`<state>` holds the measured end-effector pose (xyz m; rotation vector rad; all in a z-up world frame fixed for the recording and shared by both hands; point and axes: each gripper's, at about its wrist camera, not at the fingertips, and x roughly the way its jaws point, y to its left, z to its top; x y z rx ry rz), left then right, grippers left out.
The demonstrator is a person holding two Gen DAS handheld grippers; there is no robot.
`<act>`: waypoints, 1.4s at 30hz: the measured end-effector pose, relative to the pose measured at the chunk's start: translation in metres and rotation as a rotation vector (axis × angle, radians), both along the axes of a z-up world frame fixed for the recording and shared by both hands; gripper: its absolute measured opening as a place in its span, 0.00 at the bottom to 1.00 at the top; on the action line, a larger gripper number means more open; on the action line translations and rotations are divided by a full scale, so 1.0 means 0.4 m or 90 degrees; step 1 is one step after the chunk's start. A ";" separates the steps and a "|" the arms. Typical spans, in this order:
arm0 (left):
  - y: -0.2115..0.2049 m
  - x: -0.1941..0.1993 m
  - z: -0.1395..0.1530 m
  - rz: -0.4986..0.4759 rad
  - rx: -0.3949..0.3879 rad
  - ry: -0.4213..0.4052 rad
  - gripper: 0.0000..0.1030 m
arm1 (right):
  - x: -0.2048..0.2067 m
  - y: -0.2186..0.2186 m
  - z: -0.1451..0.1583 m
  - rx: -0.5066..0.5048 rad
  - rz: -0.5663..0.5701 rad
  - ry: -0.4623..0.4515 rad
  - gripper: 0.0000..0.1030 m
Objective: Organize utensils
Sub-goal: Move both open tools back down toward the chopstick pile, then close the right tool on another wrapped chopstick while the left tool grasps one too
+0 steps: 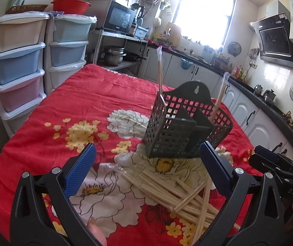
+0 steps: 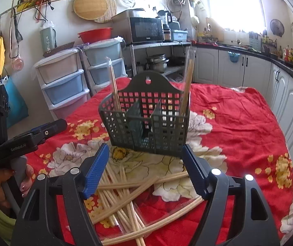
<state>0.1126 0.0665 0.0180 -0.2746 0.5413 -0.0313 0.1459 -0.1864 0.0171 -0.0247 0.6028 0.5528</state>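
The table (image 2: 249,123), under a red flowered cloth (image 1: 44,143), carries everything. Toward its middle stands the black basket (image 2: 146,123), three compartments, with one wrapped pair of chopsticks upright in each outer compartment and the centre one apparently empty. It looks light, so a nudge could tip it. At the near edge lies the loose pile of chopsticks (image 2: 126,194), crossed over one another; pinching one may drag others along or roll them off the edge. The left gripper (image 1: 146,162) and right gripper (image 2: 145,164) both hover over the pile with jaws wide apart, holding nothing; side by side, they could collide.
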 end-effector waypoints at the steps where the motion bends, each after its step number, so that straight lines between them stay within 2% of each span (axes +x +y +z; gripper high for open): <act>1: 0.000 0.000 -0.005 -0.001 0.001 0.004 0.90 | -0.001 0.002 -0.007 -0.002 0.001 0.005 0.69; 13: 0.021 0.014 -0.082 0.006 -0.015 0.066 0.90 | 0.011 0.015 -0.084 -0.032 0.001 0.064 0.69; 22: 0.044 0.034 -0.143 0.004 -0.062 0.117 0.90 | 0.030 0.033 -0.140 -0.043 0.008 0.111 0.68; 24: 0.046 0.038 -0.152 0.000 -0.072 0.125 0.89 | 0.035 0.036 -0.149 -0.044 0.010 0.120 0.64; 25: 0.049 0.040 -0.157 -0.003 -0.081 0.131 0.87 | 0.038 0.038 -0.154 -0.046 0.010 0.126 0.63; 30: 0.066 0.060 -0.188 -0.016 -0.144 0.166 0.65 | 0.056 0.042 -0.183 -0.043 0.009 0.162 0.57; 32: 0.074 0.069 -0.199 -0.021 -0.172 0.178 0.60 | 0.064 0.041 -0.192 -0.041 0.006 0.173 0.54; 38: 0.110 0.097 -0.229 -0.018 -0.275 0.204 0.52 | 0.078 0.043 -0.211 -0.025 0.012 0.208 0.49; 42: 0.131 0.115 -0.240 -0.011 -0.315 0.210 0.45 | 0.088 0.046 -0.224 -0.007 0.019 0.235 0.43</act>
